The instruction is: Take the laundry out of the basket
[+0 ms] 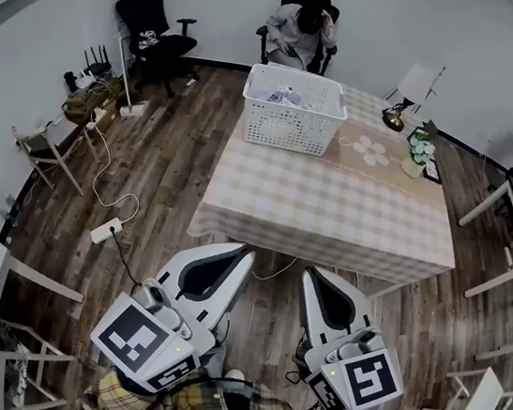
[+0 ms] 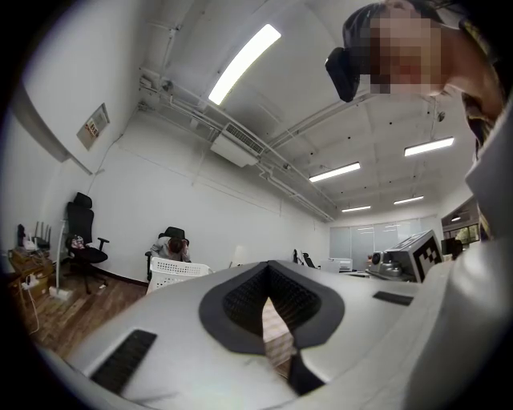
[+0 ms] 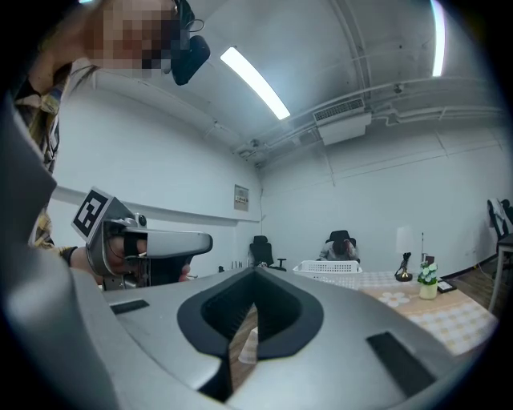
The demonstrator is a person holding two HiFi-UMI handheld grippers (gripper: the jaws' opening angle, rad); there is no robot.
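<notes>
A white slatted laundry basket (image 1: 293, 110) stands at the far left of a table (image 1: 331, 210) covered by a checked cloth, with pale laundry (image 1: 286, 96) lying inside. My left gripper (image 1: 246, 250) and right gripper (image 1: 311, 273) are side by side just short of the table's near edge, both pointing level toward it, both shut and empty. In the left gripper view the basket (image 2: 178, 271) shows small beyond the closed left gripper (image 2: 267, 268). From the right gripper view the basket (image 3: 330, 269) sits far off past the closed right gripper (image 3: 255, 276).
A person sits in a chair (image 1: 300, 30) behind the basket. A lamp (image 1: 397, 115) and a flower pot (image 1: 419, 154) stand on the table's far right. A power strip with cable (image 1: 106, 230) lies on the floor left. An office chair (image 1: 154, 24) and folding chairs (image 1: 484, 402) stand around.
</notes>
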